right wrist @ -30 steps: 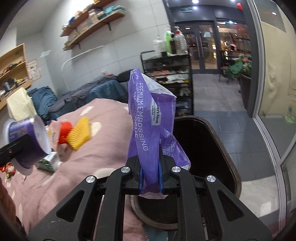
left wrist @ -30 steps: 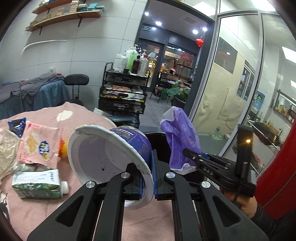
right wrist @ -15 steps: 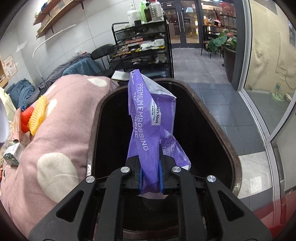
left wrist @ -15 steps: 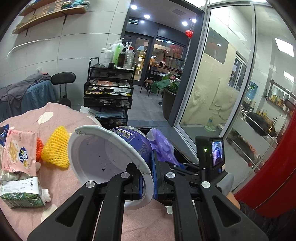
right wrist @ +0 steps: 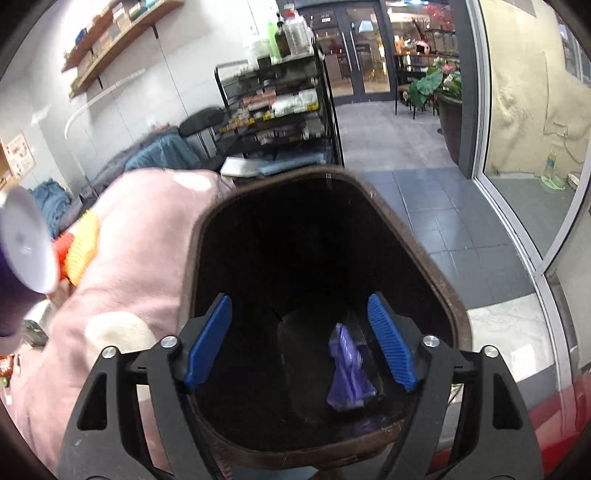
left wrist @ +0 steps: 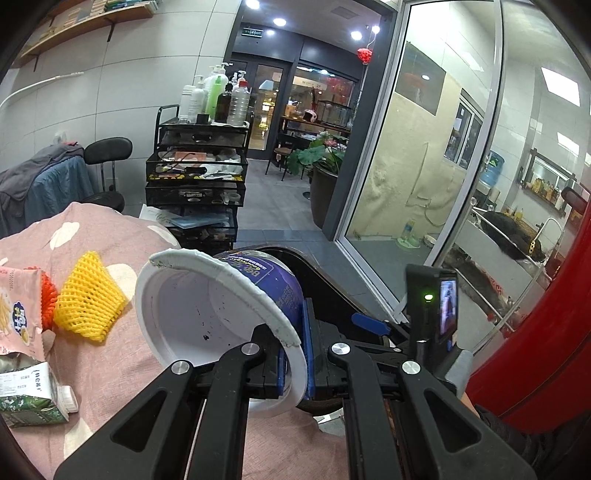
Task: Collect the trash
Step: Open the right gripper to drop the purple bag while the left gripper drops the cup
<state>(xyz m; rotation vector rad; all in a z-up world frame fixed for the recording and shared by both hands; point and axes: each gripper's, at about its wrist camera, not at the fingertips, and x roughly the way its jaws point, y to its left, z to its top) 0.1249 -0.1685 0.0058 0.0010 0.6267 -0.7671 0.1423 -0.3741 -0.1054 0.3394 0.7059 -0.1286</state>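
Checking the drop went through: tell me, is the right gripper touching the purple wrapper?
Apart. The right wrist view shows the right gripper open, blue pads clear, with the purple wrapper lying down inside the bin.

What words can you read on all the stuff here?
Nothing reads clearly.
Blue cup: white print, too small to read.
Green carton: grey lettering, too blurred to read.
Pink snack bag: round logo, unreadable.
Green sign above the door: too small.
Purple bag: no legible print.

Bin (right wrist: pixel 413 236) mouth gaped wide at 12 o'clock, unobstructed; purple wrapper (right wrist: pixel 349 373) lay deep inside; pink-covered table (right wrist: pixel 140 258) crowded 9 o'clock.
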